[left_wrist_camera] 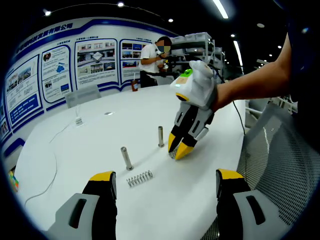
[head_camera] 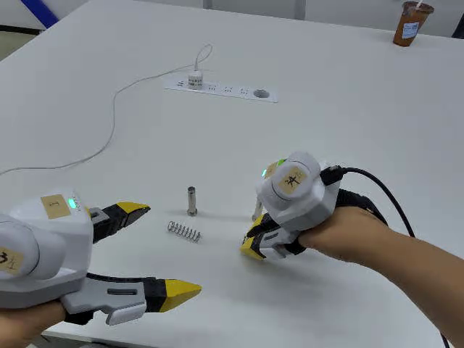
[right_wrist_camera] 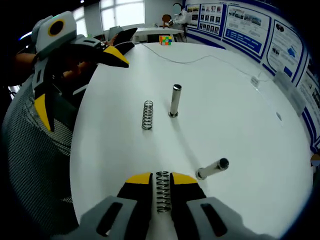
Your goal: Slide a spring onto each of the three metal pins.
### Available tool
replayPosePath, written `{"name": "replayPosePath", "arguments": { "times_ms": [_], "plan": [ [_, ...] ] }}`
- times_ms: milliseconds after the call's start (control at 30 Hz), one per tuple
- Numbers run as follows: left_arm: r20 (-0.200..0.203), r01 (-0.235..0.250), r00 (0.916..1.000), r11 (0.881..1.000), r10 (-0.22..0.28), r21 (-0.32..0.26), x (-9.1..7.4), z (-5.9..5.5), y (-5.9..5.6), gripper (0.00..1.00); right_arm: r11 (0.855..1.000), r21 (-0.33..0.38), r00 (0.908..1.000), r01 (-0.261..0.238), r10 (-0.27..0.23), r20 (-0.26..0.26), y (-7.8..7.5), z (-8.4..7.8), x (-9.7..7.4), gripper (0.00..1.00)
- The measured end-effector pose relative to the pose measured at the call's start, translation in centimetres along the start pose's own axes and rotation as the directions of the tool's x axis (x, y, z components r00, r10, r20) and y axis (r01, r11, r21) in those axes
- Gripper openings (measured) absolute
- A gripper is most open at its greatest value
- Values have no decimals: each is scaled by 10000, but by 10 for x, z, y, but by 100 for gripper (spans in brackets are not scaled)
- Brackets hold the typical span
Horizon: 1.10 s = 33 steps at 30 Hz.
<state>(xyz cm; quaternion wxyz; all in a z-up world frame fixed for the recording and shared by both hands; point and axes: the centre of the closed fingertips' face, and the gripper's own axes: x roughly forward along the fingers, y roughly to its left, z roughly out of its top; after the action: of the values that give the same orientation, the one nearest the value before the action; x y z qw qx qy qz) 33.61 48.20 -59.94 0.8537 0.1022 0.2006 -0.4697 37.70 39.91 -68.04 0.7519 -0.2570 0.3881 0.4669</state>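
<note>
Right hand-held gripper (right_wrist_camera: 161,181) pinches a spring (right_wrist_camera: 161,194) between its yellow tips, low over the white worktop (head_camera: 326,109) and just beside a metal pin (right_wrist_camera: 212,169). A second pin (head_camera: 191,201) stands upright near the middle of the worktop. A loose spring (head_camera: 183,231) lies flat just beside it, not touching. The left hand-held gripper (head_camera: 163,250) hovers near that loose spring with its jaws spread wide, gripping nothing. A power strip (head_camera: 221,89) and a cup (head_camera: 412,22) sit well apart on the far side.

White table (head_camera: 348,109), silver pin (head_camera: 191,201), silver spring (head_camera: 184,231), white, black and yellow-tipped left hand-held gripper (head_camera: 167,250), brown cup (head_camera: 413,23)
</note>
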Motion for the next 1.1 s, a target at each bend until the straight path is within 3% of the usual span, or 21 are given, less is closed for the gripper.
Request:
{"name": "replayPosePath", "arguments": {
  "times_ms": [433, 1100],
  "plan": [
    [2, -13, 10000, 10000, 13, -24, 0, 0, 0, 83, 10000, 3, 9999, -96, 96, -121, -2, -1, 2, 12],
    [19, 95, 10000, 9999, -96, 60, 2, 2, -4, 83, 9980, 442, 9948, 447, -485, 891, -8, 14, -28, 12]
  ]
}}
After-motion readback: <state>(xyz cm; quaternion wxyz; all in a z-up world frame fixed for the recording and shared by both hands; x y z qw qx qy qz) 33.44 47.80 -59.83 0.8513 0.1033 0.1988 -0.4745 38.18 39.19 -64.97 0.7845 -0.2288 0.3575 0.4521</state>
